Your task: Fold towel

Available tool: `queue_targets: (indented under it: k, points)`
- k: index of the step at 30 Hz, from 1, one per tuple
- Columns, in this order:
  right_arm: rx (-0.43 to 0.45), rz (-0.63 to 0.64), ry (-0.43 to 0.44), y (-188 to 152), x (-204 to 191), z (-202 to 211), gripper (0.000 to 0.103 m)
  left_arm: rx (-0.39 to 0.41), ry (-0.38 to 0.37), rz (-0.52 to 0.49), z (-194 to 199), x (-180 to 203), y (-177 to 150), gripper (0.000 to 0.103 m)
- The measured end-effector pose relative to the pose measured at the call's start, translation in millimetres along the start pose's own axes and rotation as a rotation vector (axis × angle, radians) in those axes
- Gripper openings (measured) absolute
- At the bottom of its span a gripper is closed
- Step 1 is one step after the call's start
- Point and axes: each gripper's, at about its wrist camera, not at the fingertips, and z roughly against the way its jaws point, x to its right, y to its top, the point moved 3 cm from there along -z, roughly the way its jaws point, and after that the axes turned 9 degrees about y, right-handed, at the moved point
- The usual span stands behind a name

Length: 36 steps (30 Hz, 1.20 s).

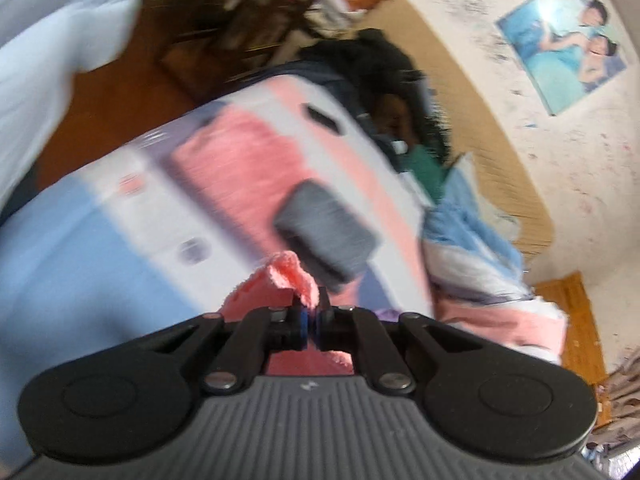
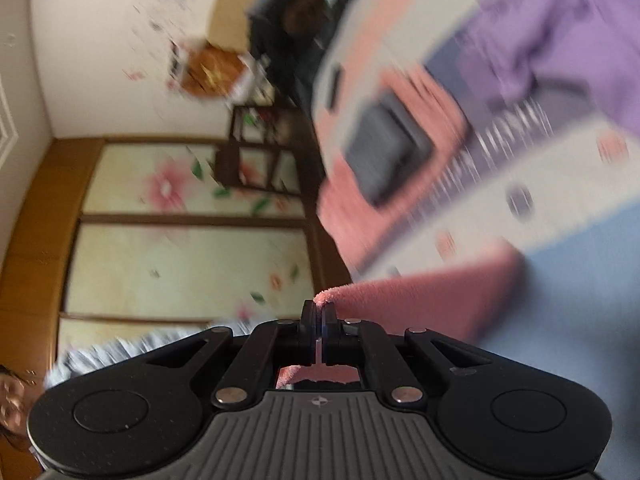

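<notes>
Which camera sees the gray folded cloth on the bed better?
The left wrist view: the gray folded cloth lies near the middle, only mildly blurred. The right wrist view shows it too, but smeared.

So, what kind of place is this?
Probably a bedroom in a home: a bed with a striped bedsheet, a photo poster on the wall, and flower-painted sliding panels.

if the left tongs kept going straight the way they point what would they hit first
Probably the folded grey cloth lying on the striped bedspread, just past the pink towel they pinch; blur makes depth uncertain.
</notes>
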Motion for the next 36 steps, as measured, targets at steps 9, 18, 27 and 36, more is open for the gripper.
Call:
queue_targets:
  k: [9, 18, 27, 36]
  points:
    - [0.093, 0.157, 0.013, 50, -66, 44, 0.003, 0.034, -0.121, -0.070, 10, 116, 25, 0.004]
    - [-0.005, 0.009, -0.163, -31, 56, 94, 0.003, -0.135, 0.071, -0.186, -13, 54, -88, 0.004]
    - [-0.010, -0.318, -0.430, -137, 232, 137, 0.003, -0.402, 0.307, -0.022, -85, -70, -221, 0.004]
    - [0.042, -0.337, -0.312, -94, 216, 116, 0.003, -0.323, 0.278, -0.036, -94, -36, -189, 0.006]
